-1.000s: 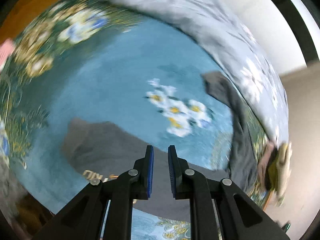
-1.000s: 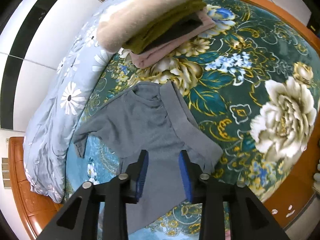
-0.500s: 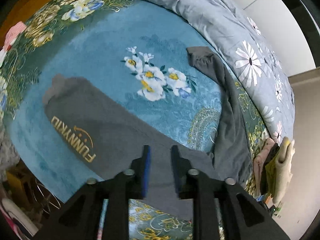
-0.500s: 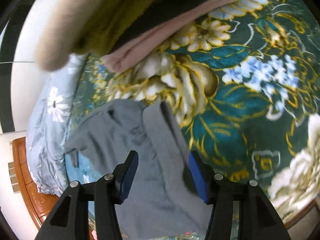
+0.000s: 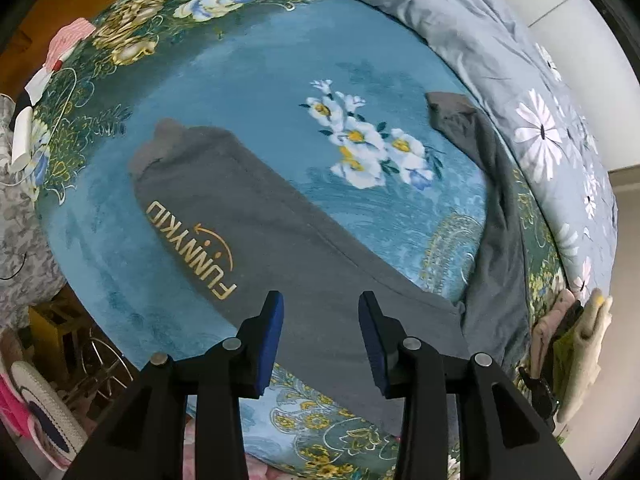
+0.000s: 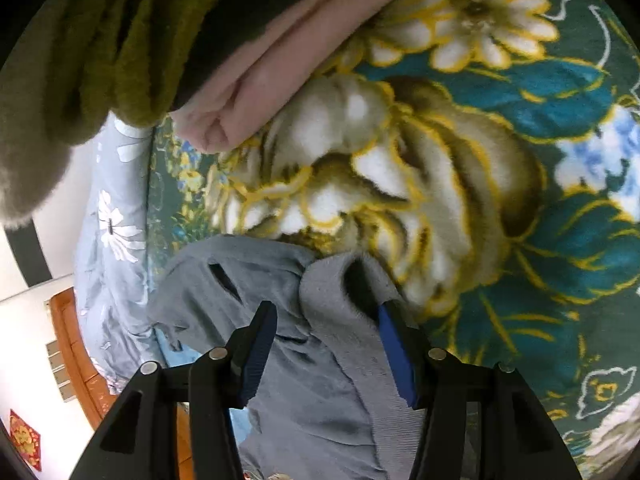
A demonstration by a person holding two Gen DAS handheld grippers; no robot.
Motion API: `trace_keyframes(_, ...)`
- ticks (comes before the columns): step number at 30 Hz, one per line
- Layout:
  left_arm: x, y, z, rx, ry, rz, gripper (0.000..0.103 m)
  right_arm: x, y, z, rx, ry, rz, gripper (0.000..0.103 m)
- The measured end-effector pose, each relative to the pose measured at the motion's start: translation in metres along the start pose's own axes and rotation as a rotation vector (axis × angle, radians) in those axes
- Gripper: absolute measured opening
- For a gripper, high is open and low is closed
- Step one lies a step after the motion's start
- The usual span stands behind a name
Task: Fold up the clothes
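- Grey shirt [image 5: 280,248] lies spread on the bed, on a blue and green blanket [image 5: 260,100] with flower patterns.
- Gold letters "FUNNYKID" [image 5: 188,252] are printed on the shirt, with a small curved line beside them.
- One sleeve [image 5: 492,200] of the shirt stretches toward the grey-blue quilt [image 5: 500,60] with white daisies, which is bunched along the far edge of the bed.
- Left claw [image 5: 320,332] points down over the body of the shirt; its jaws are apart and are opening, and nothing is pressed between the blue pads.
- Right claw [image 6: 326,354] is low at the collar end of the shirt [image 6: 248,280]; its jaws are closing and a thick fold of grey cloth [image 6: 344,308] stands between them.
- I cannot tell for sure if the right pads press the fold already; the left pad seems free of the cloth.
- Just behind the collar there is a pile of folded clothes [image 6: 160,40]: pink at the bottom, then dark, olive green and beige.
- In the left view the same pile [image 5: 572,340] is at the right edge of the bed.
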State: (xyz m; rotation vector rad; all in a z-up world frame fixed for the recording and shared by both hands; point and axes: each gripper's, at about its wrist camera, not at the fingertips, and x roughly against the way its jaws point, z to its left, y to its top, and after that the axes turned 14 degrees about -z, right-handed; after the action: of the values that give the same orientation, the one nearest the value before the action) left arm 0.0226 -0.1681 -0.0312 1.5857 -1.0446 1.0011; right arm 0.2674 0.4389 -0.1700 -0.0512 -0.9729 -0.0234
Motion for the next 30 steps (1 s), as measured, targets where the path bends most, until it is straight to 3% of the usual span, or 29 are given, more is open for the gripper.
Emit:
trace_keyframes(2,-0.005,0.006,-0.001,0.005,-0.006,0.001,0.040,0.002,-0.001,0.001,-0.017,0.056,0.001,0.026)
trace_keyframes(6,-0.021,0.020,-0.009,0.023,-0.038,0.008,0.040,0.005,-0.009,0.014,0.032,0.044,-0.002,0.006)
trace_keyframes(9,-0.041,0.036,-0.022,0.046,-0.066,0.023,0.040,0.023,-0.013,0.034,0.099,0.065,-0.052,0.004)
trace_keyframes(11,-0.058,0.050,-0.034,0.072,-0.098,0.035,0.040,0.047,-0.006,0.039,0.090,0.075,-0.148,0.004)
trace_keyframes(13,-0.077,0.064,-0.048,0.101,-0.136,0.051,0.040,0.063,0.005,0.029,0.041,0.017,-0.222,0.004)
trace_keyframes(16,-0.105,0.089,-0.075,0.141,-0.194,0.073,0.040,0.067,0.017,0.014,-0.001,-0.095,-0.248,0.004)
trace_keyframes(21,-0.157,0.144,-0.137,0.171,-0.296,0.085,0.048,0.060,0.012,0.020,0.039,-0.140,-0.229,0.004)
trace_keyframes(24,-0.191,0.172,-0.163,0.170,-0.276,0.069,0.050,0.059,0.008,0.021,0.035,-0.152,-0.226,0.004)
trace_keyframes(27,-0.226,0.190,-0.179,0.093,-0.184,0.027,0.050,0.061,0.006,0.021,0.036,-0.160,-0.221,0.004)
trace_keyframes(30,-0.257,0.194,-0.192,0.008,-0.159,0.031,0.050,0.060,0.006,0.023,0.035,-0.163,-0.220,0.004)
